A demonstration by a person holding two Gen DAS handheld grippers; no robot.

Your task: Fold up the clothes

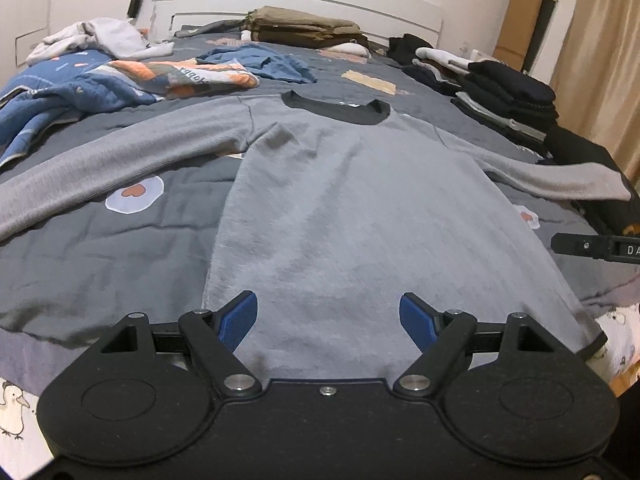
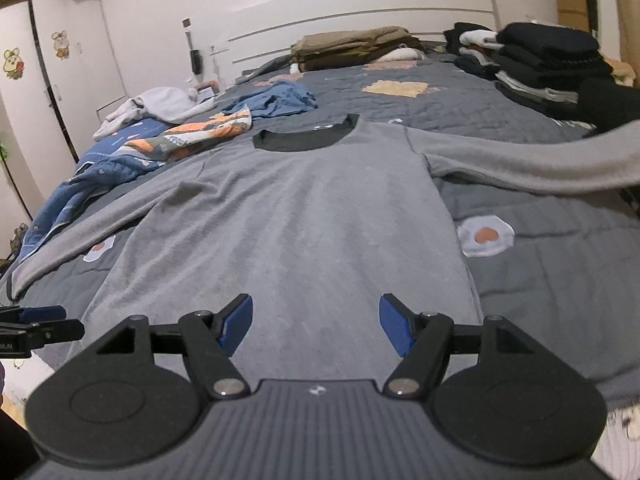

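A grey long-sleeved sweater [image 1: 352, 200] [image 2: 304, 216] with a dark collar [image 1: 336, 110] [image 2: 306, 136] lies flat on the bed, both sleeves spread out to the sides. My left gripper [image 1: 328, 320] hovers open over the hem near its left corner, blue pads apart, nothing between them. My right gripper [image 2: 316, 326] is open as well, above the hem toward the right side. The tip of the right gripper [image 1: 596, 246] shows at the right edge of the left wrist view. The left gripper [image 2: 36, 326] shows at the left edge of the right wrist view.
The bed has a dark grey quilt [image 1: 120, 248] [image 2: 552, 272] with fried-egg patches. A blue and orange blanket [image 1: 100, 80] and a blue garment [image 1: 260, 62] lie rumpled far left. Folded olive clothes [image 1: 304, 28] sit by the headboard. A dark folded stack [image 1: 508, 96] [image 2: 548, 68] stands at the right.
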